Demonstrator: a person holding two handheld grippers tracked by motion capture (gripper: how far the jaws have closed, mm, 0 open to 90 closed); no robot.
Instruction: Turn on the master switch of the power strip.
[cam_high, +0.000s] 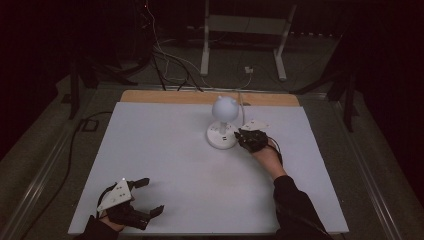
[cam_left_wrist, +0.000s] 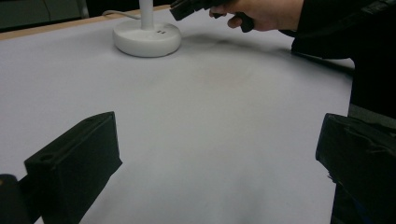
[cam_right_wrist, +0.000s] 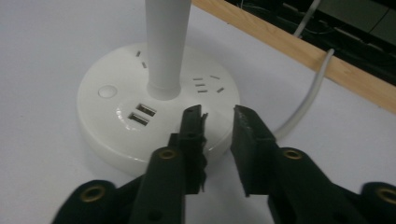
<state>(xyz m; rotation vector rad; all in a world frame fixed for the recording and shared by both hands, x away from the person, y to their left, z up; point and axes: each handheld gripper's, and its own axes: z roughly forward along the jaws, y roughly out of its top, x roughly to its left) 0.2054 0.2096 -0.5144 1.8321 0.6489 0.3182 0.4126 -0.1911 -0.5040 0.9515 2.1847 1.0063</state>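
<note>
A white desk lamp stands at the far middle of the table, with a globe head (cam_high: 223, 107) and a round base (cam_high: 221, 136) (cam_left_wrist: 147, 38) (cam_right_wrist: 116, 121). The base top carries a round button (cam_right_wrist: 107, 91), two USB ports (cam_right_wrist: 140, 114) and socket slots around the stem (cam_right_wrist: 166, 46). My right gripper (cam_high: 240, 134) (cam_right_wrist: 217, 114) hovers at the base's right edge, its jaws a narrow gap apart with nothing between them. At the near left corner my left gripper (cam_high: 152, 196) (cam_left_wrist: 217, 126) rests wide open, holding nothing.
A white sheet (cam_high: 175, 165) covers the table, and a wooden strip (cam_high: 200, 96) shows along the far edge. The lamp's white cable (cam_right_wrist: 303, 107) runs off the back. Beyond the table, a metal stand (cam_high: 245, 30) and loose cables lie on the dark floor.
</note>
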